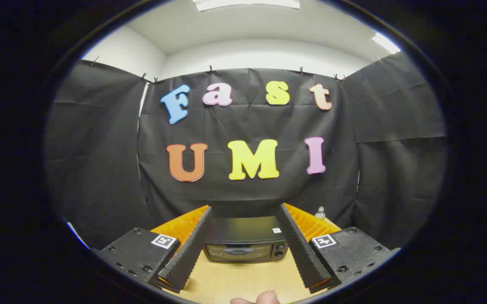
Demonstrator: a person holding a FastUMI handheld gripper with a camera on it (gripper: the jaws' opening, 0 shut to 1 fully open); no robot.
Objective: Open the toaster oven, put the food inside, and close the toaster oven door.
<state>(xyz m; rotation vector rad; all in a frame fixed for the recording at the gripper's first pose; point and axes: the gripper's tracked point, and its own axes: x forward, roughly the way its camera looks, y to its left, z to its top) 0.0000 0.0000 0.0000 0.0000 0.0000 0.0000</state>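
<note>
A black toaster oven (245, 245) stands on the wooden table (243, 278), its glass door shut, with a handle across the door and knobs at its right side. It sits beyond and between my fingers. My gripper (245, 211) is open and held high above the table, with nothing between the fingers (190, 249). A small pale rounded thing (256, 299) pokes up just below the fingers; I cannot tell whether it is food or a fingertip.
A small clear bottle (320, 213) stands behind the oven to its right, against the black cloth wall. Bare tabletop lies between the oven and the gripper.
</note>
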